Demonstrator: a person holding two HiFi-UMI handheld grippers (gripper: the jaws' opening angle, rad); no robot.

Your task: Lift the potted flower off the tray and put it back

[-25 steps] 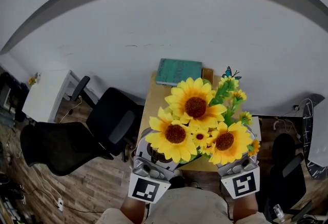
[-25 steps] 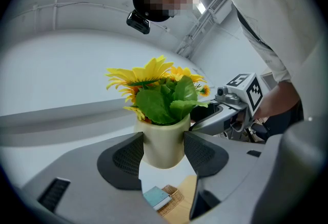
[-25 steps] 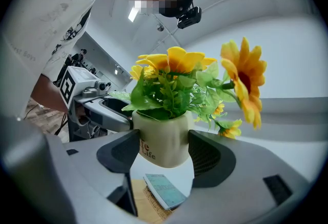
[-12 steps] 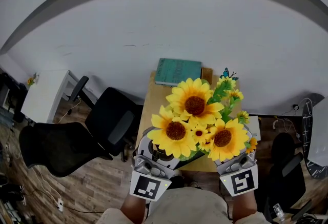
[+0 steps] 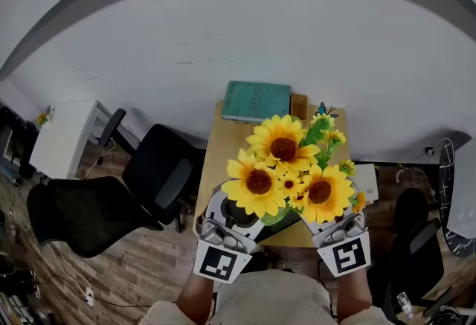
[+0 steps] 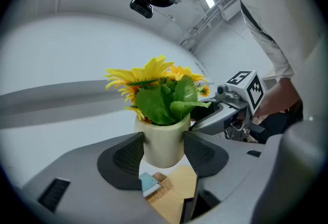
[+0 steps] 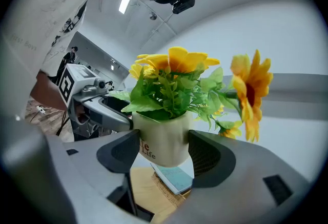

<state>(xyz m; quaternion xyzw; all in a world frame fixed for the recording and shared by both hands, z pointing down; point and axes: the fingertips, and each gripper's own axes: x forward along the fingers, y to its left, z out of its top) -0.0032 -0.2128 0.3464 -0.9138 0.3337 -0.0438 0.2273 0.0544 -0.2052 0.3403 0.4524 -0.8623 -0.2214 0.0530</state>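
The potted flower (image 5: 286, 167), yellow sunflowers in a cream pot, hangs in the air above the wooden table (image 5: 223, 156). My left gripper (image 5: 227, 227) and right gripper (image 5: 336, 230) hold it from opposite sides, under the blooms. In the left gripper view the pot (image 6: 163, 141) sits pinched in my left gripper (image 6: 163, 154). The right gripper view shows the pot (image 7: 164, 141) clamped in my right gripper (image 7: 164, 152). Far below lies the wicker tray (image 6: 164, 187), which shows as a brown patch (image 5: 300, 105) at the table's far end.
A teal book (image 5: 257, 101) lies beside the wicker tray; the book (image 7: 174, 177) also shows under the pot. Black office chairs (image 5: 160, 175) stand left of the table, with a white desk (image 5: 67, 137) beyond. Another chair (image 5: 413, 242) is at the right.
The potted flower and both grippers have sunk away from the head camera toward the table; the blooms look smaller. Both grips are unchanged.
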